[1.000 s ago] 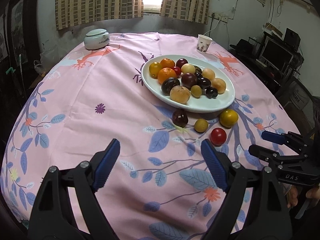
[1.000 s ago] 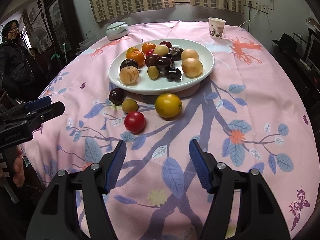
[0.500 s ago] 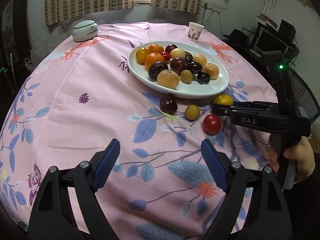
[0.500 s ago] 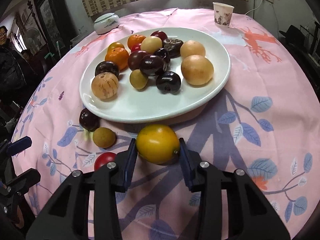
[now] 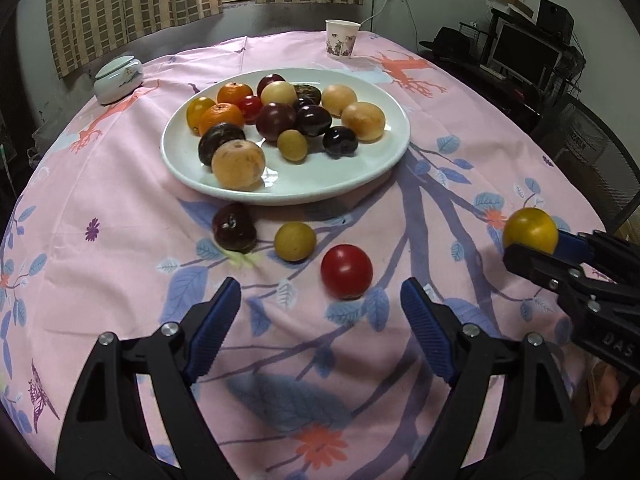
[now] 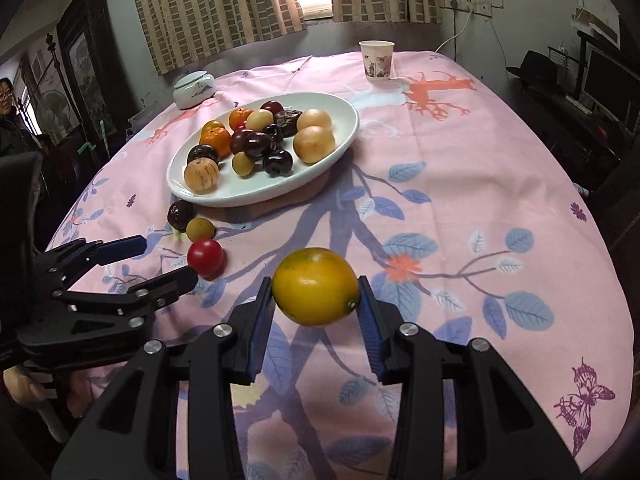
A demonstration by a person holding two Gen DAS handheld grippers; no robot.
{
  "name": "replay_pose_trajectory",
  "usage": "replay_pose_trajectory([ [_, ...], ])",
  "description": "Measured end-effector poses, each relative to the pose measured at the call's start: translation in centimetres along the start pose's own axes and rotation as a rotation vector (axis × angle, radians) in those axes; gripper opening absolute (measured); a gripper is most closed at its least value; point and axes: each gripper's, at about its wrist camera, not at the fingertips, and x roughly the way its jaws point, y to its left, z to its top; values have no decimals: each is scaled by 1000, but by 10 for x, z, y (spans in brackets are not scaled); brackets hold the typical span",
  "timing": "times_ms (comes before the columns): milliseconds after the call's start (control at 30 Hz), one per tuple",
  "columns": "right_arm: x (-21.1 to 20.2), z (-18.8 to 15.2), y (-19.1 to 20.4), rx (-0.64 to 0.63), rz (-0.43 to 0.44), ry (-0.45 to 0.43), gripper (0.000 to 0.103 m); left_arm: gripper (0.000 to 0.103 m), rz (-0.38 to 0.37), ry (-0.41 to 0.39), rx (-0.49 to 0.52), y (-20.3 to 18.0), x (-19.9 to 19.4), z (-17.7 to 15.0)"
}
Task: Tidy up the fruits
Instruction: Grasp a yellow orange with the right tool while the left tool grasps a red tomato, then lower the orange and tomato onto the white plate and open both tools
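Yellow-orange citrus fruit clamped between blue-padded fingers of right gripper, lifted clear of pink floral tabletop; underside hidden. From left wrist view, only fruit's top visible behind right gripper's near finger. Left gripper wide open, empty, just short of red tomato, beside a green-yellow fruit and dark plum. White plate heaped with fruit; rear ones partly covered.

Onlooker cut by left edge
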Motion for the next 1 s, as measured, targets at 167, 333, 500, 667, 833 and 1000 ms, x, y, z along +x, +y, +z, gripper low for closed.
replay_pose_trajectory([
  [167,-13,-4,-11,19,19,-22,41,42,-5,56,4,-11,27,9],
  [333,-19,-6,-14,25,40,-28,41,30,-15,64,-11,-12,29,7],
  [500,-19,-6,-3,11,54,-27,41,30,-34,17,-25,-3,4,2],
  [667,-12,-4,14,-18,76,-6,41,30,-54,-15,-54,12,-20,-5],
  [833,-9,-2,33,-47,90,5,41,30,-67,-36,-68,23,-33,-7],
  [1000,-5,3,41,-66,97,21,41,30,-71,-51,-73,33,-40,-2],
])
